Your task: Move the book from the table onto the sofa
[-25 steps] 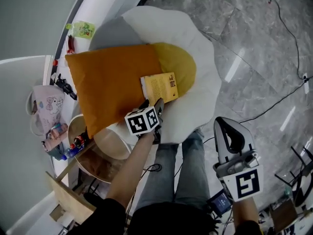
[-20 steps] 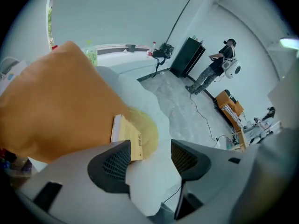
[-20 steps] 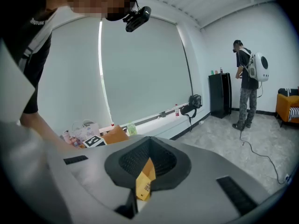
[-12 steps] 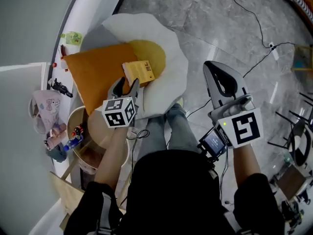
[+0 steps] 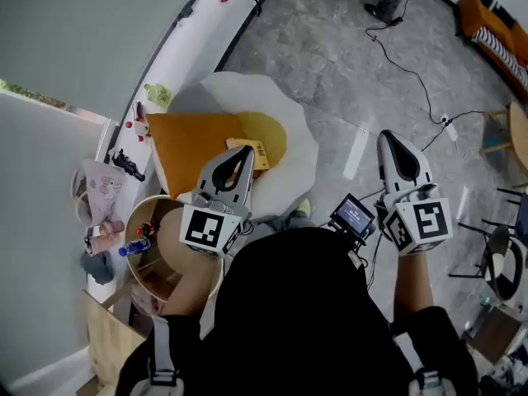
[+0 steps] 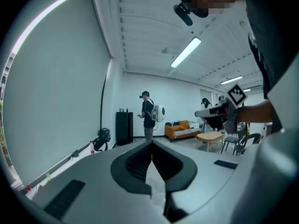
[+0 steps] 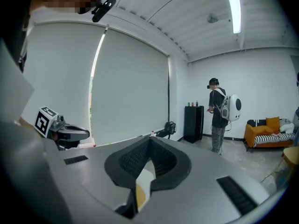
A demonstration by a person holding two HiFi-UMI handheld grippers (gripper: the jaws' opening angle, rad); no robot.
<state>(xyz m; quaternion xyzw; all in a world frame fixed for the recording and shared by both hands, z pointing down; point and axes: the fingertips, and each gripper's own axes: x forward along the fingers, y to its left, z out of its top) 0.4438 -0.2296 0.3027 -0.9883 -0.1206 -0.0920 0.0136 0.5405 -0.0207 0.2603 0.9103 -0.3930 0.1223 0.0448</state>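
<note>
Up at 12 o'clock from the left gripper (image 5: 244, 152), whose jaws have just been closing and meet on nothing, the book (image 5: 260, 153) lies on the sofa (image 5: 301, 143), partly hidden behind that gripper. At 3 o'clock, farther off, the right gripper (image 5: 396, 139) is likewise clenched empty.

Left claw (image 6: 152, 143) just closed empty, facing a person (image 6: 148, 115).

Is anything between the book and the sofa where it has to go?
Nothing visible stands in the way: the book lies on the cushions on the white sofa. The left gripper and right gripper are both shut, holding nothing.
</note>
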